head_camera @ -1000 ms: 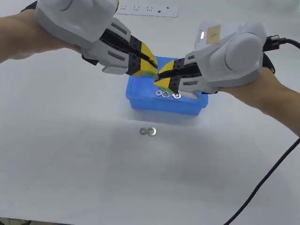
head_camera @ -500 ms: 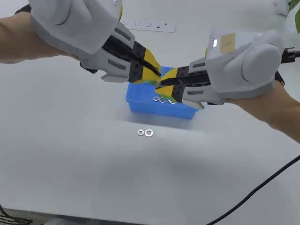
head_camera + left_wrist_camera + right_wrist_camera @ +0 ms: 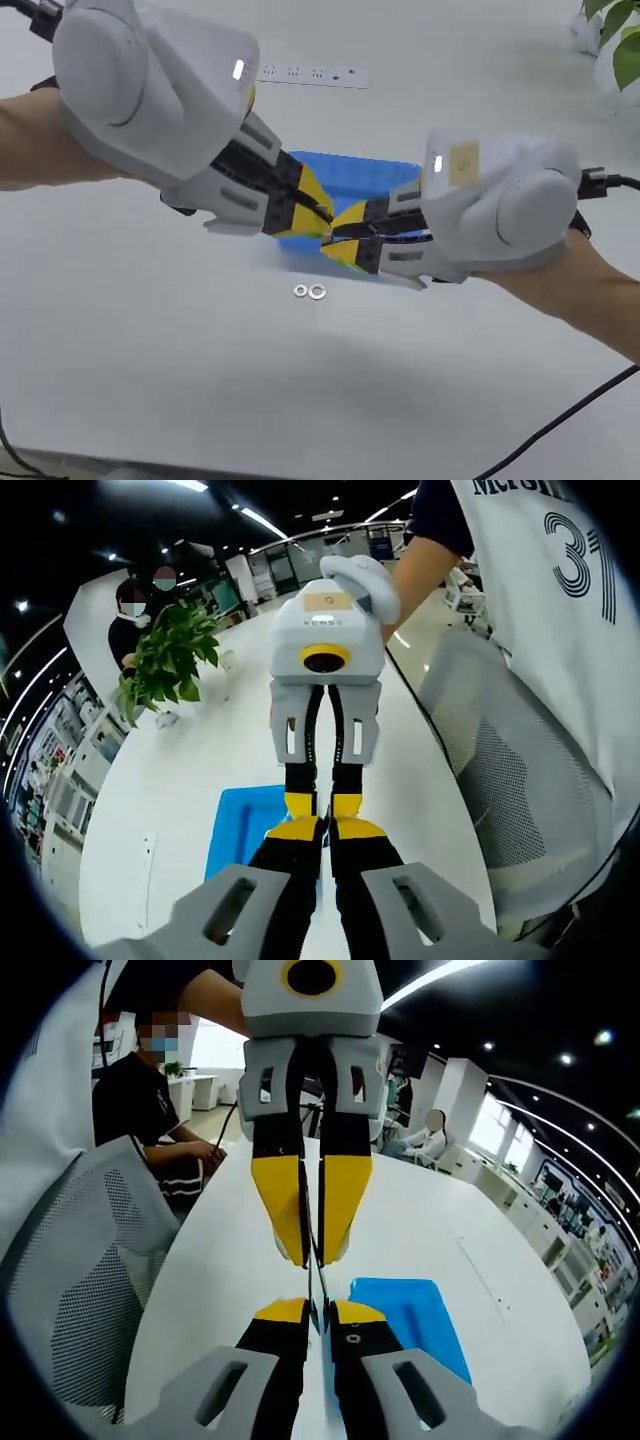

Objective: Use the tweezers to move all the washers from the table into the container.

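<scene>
**Two hand-held tools meet tip to tip over a blue container, with two washers on the desk below**

Seen from the head view, the left tool point(image 3: 325, 216) reaches in from the upper left and the right tool point(image 3: 341, 240) from the right. Their yellow-padded tips almost touch, nose to nose, above the near edge of a blue container point(image 3: 352, 172).

The right gripper view looks straight along the two tools. There the tweezers point(image 3: 314, 1275) show as a thin metal sliver running up the slit between the left tool's yellow pads. That tool's jaws are pressed together on them. The lower end of the tweezers reaches down between the right tool's own tips. Those tips are drawn nearly together around it, and I cannot tell whether they actually pinch it.

Two washers point(image 3: 317, 292) lie side by side on the white desk point(image 3: 200, 350). They sit in front of the container, on the side nearer the person. In the head view they are just below the meeting tips, clearly apart from both tools and from the tweezers. Nothing touches them.

A white power strip point(image 3: 310, 73) lies on the desk beyond the container. Green plant leaves point(image 3: 618, 40) show at the far right corner, and a black cable point(image 3: 560, 420) trails off the right tool across the desk.
</scene>
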A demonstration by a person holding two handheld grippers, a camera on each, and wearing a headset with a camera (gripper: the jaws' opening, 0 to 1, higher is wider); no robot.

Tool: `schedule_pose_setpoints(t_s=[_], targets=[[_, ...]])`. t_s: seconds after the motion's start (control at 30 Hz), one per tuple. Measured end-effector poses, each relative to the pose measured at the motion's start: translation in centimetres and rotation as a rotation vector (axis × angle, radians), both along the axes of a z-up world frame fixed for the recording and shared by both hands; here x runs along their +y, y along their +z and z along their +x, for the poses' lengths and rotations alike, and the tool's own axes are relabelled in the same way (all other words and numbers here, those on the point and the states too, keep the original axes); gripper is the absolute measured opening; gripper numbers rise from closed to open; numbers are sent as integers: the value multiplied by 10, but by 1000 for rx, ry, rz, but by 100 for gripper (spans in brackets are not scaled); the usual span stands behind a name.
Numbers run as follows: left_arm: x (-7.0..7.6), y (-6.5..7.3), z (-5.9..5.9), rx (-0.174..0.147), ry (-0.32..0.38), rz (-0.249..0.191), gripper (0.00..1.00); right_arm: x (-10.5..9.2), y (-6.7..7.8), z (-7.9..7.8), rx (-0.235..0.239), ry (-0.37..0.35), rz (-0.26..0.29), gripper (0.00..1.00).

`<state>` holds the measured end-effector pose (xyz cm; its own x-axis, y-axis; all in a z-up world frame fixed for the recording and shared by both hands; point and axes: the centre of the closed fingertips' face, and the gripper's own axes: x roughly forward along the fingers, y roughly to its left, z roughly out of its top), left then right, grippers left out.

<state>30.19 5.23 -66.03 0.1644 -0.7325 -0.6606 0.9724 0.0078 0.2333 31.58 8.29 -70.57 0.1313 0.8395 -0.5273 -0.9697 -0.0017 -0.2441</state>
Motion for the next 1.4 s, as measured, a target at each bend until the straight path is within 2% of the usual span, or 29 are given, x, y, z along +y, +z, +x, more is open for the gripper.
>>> schedule_pose_setpoints(t_s=[0.03, 0.07, 0.13, 0.23, 0.4, 0.63, 0.87, 0.97, 1.03, 1.17, 1.2, 1.4], targets=[[1, -1, -1, 12, 6, -1, 7, 0, -2, -2, 7, 4, 0, 9], [1, -2, -1, 5, 8, -3, 7, 1, -3, -2, 8, 3, 2, 9], [2, -4, -2, 24, 18, -5, 7, 2, -6, -3, 12, 3, 1, 9], [3, -9, -4, 33, 13, -2, 7, 3, -11, -5, 27, 5, -1, 9], [3, -18, -8, 30, 1, 2, 6, 4, -22, -8, 45, 7, -4, 9], [3, -28, -7, 47, 2, -11, 6, 6, -32, -9, 67, -1, -2, 10], [2, -29, -3, 58, 10, -36, 6, 10, -41, -9, 101, -13, -9, 12], [2, -29, -3, 58, 6, -38, 6, 12, -40, -8, 121, -26, 13, 13], [2, -27, -3, 70, 6, -53, 6, 14, -37, -8, 144, -34, 37, 14], [5, -29, -3, 74, 3, -43, 6, 14, -39, -6, 142, -32, 30, 10], [6, -31, -2, 80, 9, -39, 6, 13, -40, -6, 125, -23, 20, 10], [9, -39, -1, 83, 16, -15, 6, 12, -47, -4, 125, -18, 1, 9]])
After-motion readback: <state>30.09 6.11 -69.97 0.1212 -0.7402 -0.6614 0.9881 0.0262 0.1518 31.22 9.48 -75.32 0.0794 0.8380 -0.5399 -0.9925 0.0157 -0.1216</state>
